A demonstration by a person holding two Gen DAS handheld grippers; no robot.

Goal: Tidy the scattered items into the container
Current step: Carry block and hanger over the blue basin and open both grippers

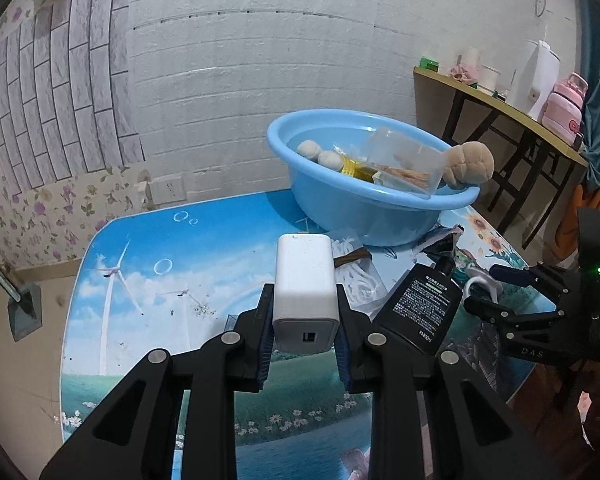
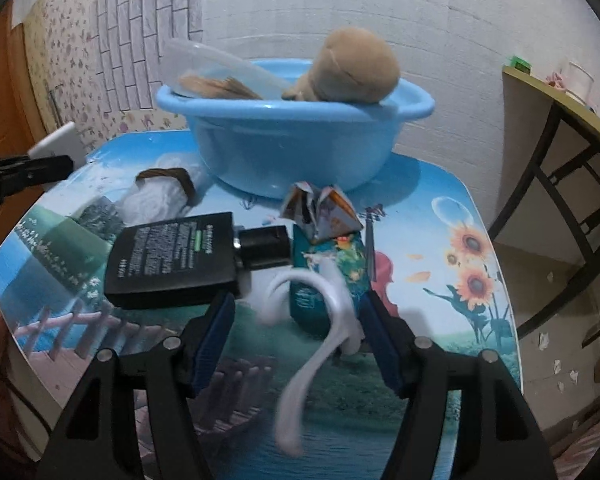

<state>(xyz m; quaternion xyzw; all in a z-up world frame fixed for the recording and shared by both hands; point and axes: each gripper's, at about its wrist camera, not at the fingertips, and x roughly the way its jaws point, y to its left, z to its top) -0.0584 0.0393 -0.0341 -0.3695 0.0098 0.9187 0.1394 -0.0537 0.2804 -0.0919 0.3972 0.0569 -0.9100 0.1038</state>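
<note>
A: Blue basin (image 1: pixel 364 200) at the back of the table (image 1: pixel 172 264) already holds a fair share: two pale balls (image 1: pixel 320 154), a yellow-wrapped packet (image 1: pixel 354 168), a clear bag of brown sticks (image 1: pixel 404 164), and a tan plush toy (image 1: pixel 470 164) leaning over the rim on the right side.

B: So what do you still have out on the table?

A: Going left to right from your left camera: the white charger block (image 1: pixel 306 292) is clamped between the pads of your left gripper (image 1: pixel 305 312), lifted off the table and not yet over the basin. Just beyond it lies a bag of white cord with a brown band (image 1: pixel 354 268), touching the foot of the basin. Next comes the flat black bottle (image 1: pixel 420 304), lying on its side. Then a small crumpled carton (image 2: pixel 324 216) and a teal packet (image 2: pixel 328 276), seen best from your right camera.

B: And my right gripper?

A: Your right gripper (image 2: pixel 296 320) stands fairly wide, jaws either side of the teal packet and a white cable (image 2: pixel 332 312). The cable is blurred, and I see neither pad pressing on anything, so I judge it holds nothing.

B: How far along, then?

A: Roughly halfway, I judge. One item is in hand, and at least five more are loose on the table.
</note>
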